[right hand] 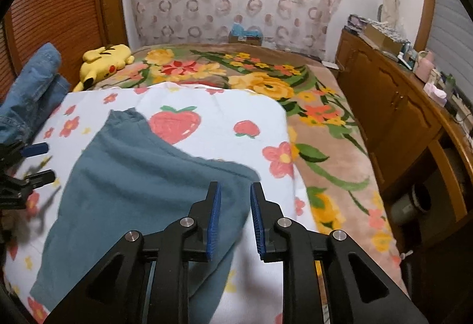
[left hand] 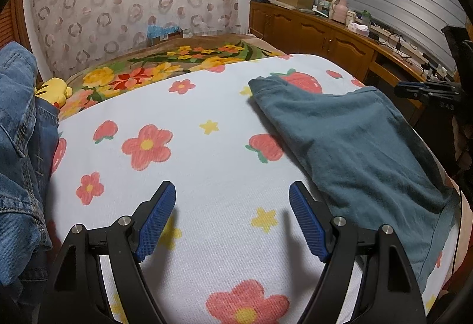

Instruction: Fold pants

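The left gripper hung over bare sheet with its jaws spread wide and nothing between them. The pants lay just to its right, apart from its fingers.

The right gripper had its jaws parted by a narrower gap and held nothing; it hovered at the near right edge of the pants, whose cloth passed under the left finger. Whether the pads touched the cloth could not be told.

The pants, teal and soft, lay flat on the sheet, near the bed's foot. They looked like a single broad panel with a waistband at the far end, which suggested one leg was already laid over the other. If so, the lengthwise fold was done and the crosswise fold, hem to waist, remained. Neither gripper had a hold yet.

Jeans sat bunched at the left edge, beside a yellow plush.
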The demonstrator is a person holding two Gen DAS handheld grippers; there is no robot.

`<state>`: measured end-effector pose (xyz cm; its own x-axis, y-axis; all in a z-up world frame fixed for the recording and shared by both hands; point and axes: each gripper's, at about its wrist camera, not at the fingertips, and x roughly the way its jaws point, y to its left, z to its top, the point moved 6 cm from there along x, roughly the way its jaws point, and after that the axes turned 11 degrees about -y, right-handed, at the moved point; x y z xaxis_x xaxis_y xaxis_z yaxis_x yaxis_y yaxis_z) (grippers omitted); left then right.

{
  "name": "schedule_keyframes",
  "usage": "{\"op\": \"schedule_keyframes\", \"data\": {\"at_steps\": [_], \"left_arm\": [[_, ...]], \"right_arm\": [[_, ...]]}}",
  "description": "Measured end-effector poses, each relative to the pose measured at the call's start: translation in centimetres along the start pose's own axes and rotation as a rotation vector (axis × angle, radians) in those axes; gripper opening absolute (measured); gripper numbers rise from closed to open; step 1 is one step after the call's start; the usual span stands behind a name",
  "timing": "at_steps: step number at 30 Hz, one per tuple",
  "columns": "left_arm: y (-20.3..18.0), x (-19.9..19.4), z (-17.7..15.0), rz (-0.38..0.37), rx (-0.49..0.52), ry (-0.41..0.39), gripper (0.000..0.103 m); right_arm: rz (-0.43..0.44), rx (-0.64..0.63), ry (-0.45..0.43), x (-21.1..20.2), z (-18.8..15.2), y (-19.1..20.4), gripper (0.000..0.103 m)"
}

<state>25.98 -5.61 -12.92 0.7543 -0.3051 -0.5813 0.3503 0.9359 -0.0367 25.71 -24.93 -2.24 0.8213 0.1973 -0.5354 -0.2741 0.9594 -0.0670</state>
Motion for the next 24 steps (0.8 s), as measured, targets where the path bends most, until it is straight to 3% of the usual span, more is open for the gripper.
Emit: {"op": "schedule_keyframes", "data": {"at_steps": [6, 14, 24], "left_arm": [[-0.6, -0.5, 0.3, 0.007, 0.024, -0.009, 0.08], [-3.3, -3.1, 1.1, -0.046, 0.038, -0.044, 0.08], [-6.9, -5.4, -0.7, -0.084, 0.06, -0.04, 0.08]], "right_arm": [[0.052, 0.01, 0.017, -2.0, -1.7, -0.4, 0.026], [0.09, 0.061, 0.034, -5.8, -4.7, -0.1, 0.026], [0.118, 0.087, 0.057, -8.4, -7.9, 0.0, 0.025]]}}
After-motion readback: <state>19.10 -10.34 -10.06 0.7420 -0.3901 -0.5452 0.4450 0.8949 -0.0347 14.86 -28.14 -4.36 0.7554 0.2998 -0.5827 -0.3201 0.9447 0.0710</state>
